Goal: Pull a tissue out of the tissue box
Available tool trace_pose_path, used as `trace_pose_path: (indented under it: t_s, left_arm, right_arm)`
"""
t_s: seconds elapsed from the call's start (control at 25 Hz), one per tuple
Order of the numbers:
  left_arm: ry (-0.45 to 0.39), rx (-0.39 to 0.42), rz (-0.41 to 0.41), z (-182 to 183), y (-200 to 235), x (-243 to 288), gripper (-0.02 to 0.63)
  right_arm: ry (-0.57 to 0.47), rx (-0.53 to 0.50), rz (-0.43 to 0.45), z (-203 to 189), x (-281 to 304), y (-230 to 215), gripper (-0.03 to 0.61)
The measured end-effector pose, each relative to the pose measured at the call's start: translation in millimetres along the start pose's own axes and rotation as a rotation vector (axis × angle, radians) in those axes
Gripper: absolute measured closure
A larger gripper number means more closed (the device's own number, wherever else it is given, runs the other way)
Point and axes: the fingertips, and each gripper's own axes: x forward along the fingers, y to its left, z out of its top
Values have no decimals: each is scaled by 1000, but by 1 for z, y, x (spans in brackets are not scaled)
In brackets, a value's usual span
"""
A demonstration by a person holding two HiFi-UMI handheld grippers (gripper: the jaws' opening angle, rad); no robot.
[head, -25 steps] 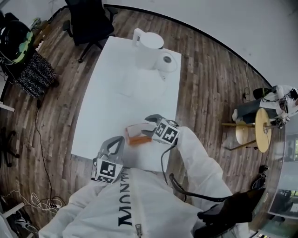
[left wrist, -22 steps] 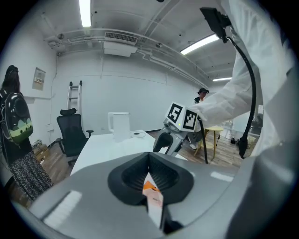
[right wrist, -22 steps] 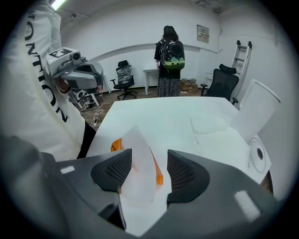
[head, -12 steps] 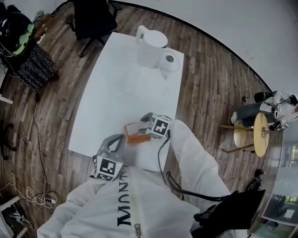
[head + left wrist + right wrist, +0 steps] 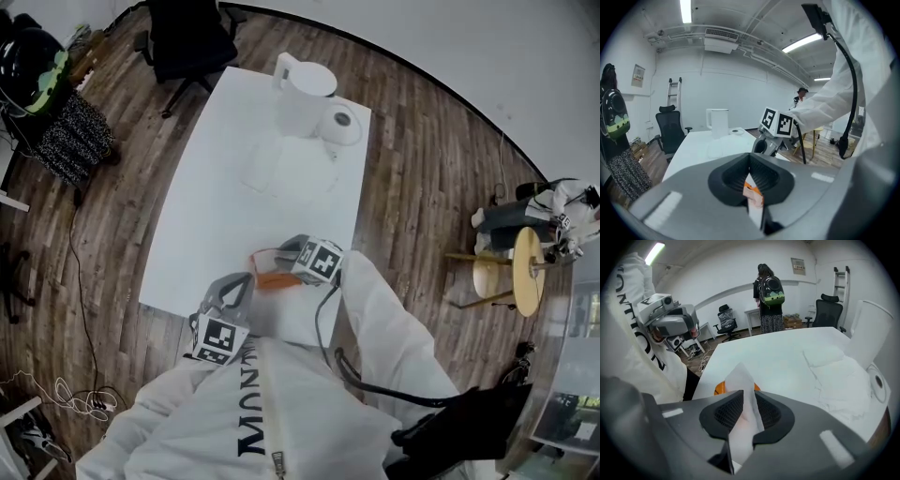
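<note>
Beside the "MON"-lettered jacket (image 5: 281,403), right gripper (image 5: 743,422) has just closed on tissue (image 5: 740,380).

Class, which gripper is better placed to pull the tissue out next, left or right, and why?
Right. The right gripper has just been closing its jaws on the tissue, so it can probably lift; the left gripper is clamped on the tissue box.

This is an office-like lab workspace. A long white rectangular table (image 5: 234,187) stands on a brown wood-plank floor (image 5: 422,169). A black swivel office chair (image 5: 187,42) is at the table's eleven o'clock, and loose white cables (image 5: 75,403) lie at its seven. Overhead are white fluorescent strip lights (image 5: 685,10) and a white ceiling air-conditioning unit (image 5: 721,36). A grey stepladder (image 5: 674,93) stands against the bare white wall (image 5: 740,93).
</note>
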Motion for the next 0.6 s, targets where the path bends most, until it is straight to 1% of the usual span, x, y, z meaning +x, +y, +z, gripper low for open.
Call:
trace_pose_path:
  t_s: [0.12, 0.28, 0.6]
  left_arm:
    - [8, 9, -20, -3, -5, 7, 614]
    - [26, 22, -53, -10, -14, 19, 614]
    - [74, 68, -112, -30, -28, 46, 614]
  right_arm:
    - [-31, 26, -1, 2, -4, 3, 522]
    - [-47, 30, -11, 2, -5, 6, 555]
    - [-65, 43, -23, -1, -8, 10, 563]
